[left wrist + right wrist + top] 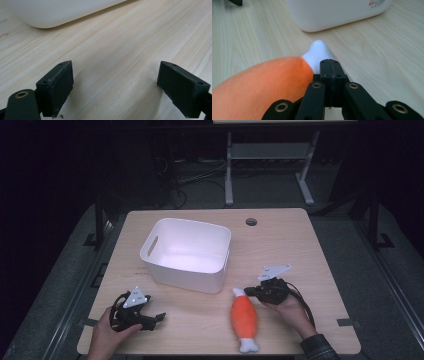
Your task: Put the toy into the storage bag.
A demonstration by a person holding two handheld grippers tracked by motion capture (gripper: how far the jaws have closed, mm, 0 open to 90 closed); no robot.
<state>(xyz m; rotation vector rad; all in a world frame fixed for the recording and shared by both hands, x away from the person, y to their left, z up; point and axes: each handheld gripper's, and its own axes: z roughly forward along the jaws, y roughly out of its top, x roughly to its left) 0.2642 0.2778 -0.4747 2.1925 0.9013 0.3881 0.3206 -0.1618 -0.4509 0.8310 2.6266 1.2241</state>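
The orange plush drumstick toy with white ends [244, 319] lies on the pale wooden table [300, 250], near the white plastic tub [187, 252], with dark floor around. The right tongs [248, 292], jaws pressed together and empty, sit just beside its white tip. The left tongs [159, 316] gape wide, holding nothing.

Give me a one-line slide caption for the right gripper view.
Right gripper, jaws shut with nothing between them, beside the orange plush toy and its white tip, white bin ahead.
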